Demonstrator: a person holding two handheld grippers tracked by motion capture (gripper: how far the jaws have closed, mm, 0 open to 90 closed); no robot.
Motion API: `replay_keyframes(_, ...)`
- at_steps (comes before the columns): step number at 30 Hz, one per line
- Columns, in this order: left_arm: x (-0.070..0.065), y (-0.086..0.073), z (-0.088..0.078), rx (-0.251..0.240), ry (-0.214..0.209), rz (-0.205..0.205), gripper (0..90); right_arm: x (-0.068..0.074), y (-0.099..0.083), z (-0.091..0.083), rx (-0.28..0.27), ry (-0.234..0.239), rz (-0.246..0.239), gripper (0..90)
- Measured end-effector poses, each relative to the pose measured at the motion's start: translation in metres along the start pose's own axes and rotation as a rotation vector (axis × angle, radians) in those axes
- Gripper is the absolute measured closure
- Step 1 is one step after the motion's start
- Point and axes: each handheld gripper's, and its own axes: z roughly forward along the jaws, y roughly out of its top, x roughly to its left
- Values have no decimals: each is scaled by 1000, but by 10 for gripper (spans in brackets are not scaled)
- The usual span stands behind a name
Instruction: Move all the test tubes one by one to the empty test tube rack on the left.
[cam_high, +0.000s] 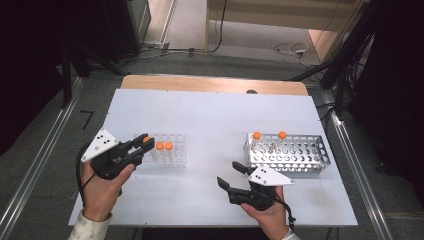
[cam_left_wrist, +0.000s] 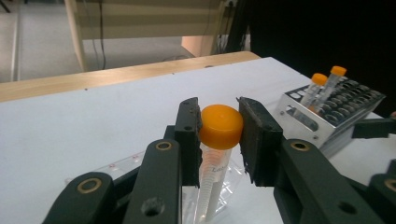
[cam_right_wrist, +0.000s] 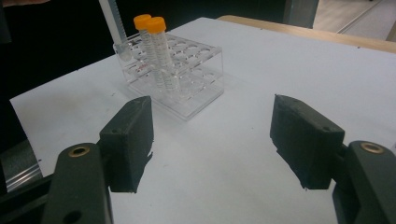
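High view: the left gripper (cam_high: 145, 142) sat at the near-left of the white table (cam_high: 210, 120), its jaws closed on the orange cap of a tube (cam_high: 148, 140) at the left end of the clear rack (cam_high: 177, 159). Two more orange-capped tubes (cam_high: 164, 148) stood upright in that rack, just right of the held one. The left hand (cam_high: 102, 187) held the gripper from below.

Left gripper view: both pads pressed the cap of the tube (cam_left_wrist: 219, 140) from either side. The tube's lower end was still down among the clear rack (cam_left_wrist: 224, 186) wells; whether it rested on the bottom could not be told.

High view: the right gripper (cam_high: 231, 175) lay near the table's near edge, right of centre, held by the right hand (cam_high: 270, 215). Its jaws stood apart with nothing between them. The metal rack (cam_high: 300, 155) was just beyond it on the right and carried two capped tubes (cam_high: 270, 141), both leaning.

Right gripper view: the pads were wide apart over bare table (cam_right_wrist: 280, 70), pointing toward the clear rack (cam_right_wrist: 187, 88), well apart from it.
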Motion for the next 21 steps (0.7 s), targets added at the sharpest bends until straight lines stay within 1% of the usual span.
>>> replay_keyframes(2,2,1,1,0,15,10,703,1,0,0,0,1,2,291)
replay_keyframes(4,3,2,2,-11,33,18,704,1,0,1,1,1,2,291)
replay_keyframes(7,6,3,4,-24,41,17,703,1,0,1,0,1,3,291)
replay_keyframes(9,7,3,6,-30,54,22,703,1,0,0,0,1,5,293)
replay_keyframes(12,8,1,10,-26,78,35,703,0,0,0,-2,-1,2,294)
replay_keyframes(17,11,-3,14,-34,86,41,703,0,0,-1,-4,-1,4,298)
replay_keyframes(21,10,-9,19,-19,90,47,703,0,0,0,-3,0,2,298)
